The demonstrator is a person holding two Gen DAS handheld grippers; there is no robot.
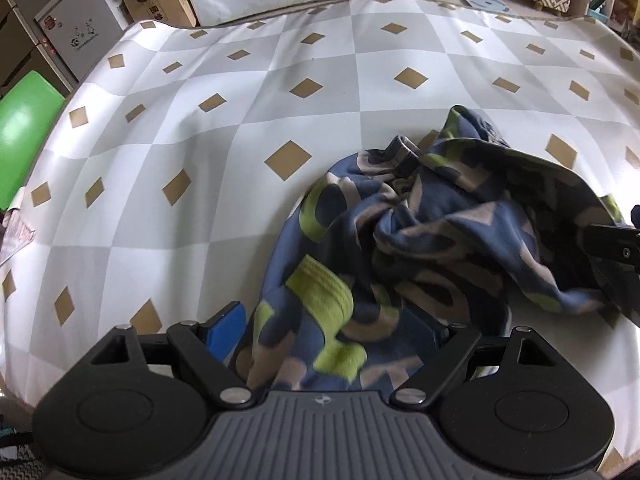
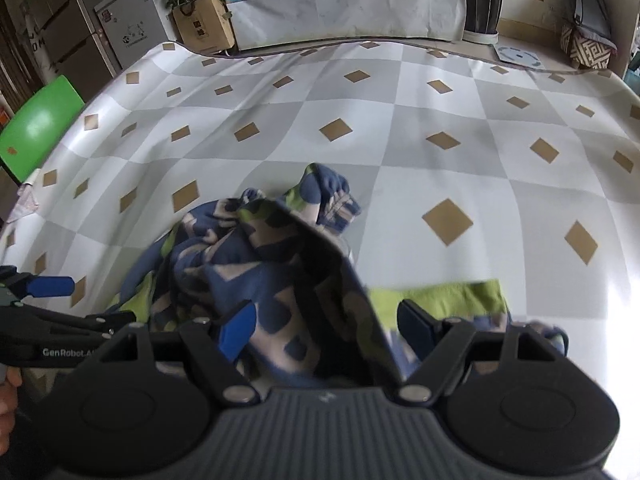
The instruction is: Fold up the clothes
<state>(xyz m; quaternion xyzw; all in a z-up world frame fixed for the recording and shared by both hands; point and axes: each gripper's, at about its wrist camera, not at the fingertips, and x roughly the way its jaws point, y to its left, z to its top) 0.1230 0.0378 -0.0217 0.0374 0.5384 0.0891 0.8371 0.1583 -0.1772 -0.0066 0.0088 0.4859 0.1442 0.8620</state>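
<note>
Garment: crumpled fleece garment patterned in blue, lime green and beige [image 1: 400, 240], heaped near the front edge of the table.
Table: covered by a white-and-grey checked cloth with tan diamonds [image 1: 240, 120].
Left gripper [image 1: 332, 332]: jaws spread wide, fabric lying between them, not clamped.
Right gripper [image 2: 328, 328]: jaws released, a raised fold between them.
Surroundings: green plastic chair [image 2: 40, 124] beside the table.

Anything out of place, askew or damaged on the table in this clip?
Only the patterned garment: it lies crumpled in a heap on the checked tablecloth, one flap lifted, not yet folded. Fabric sits between the jaws of the left gripper and right gripper. No damage shows.
</note>
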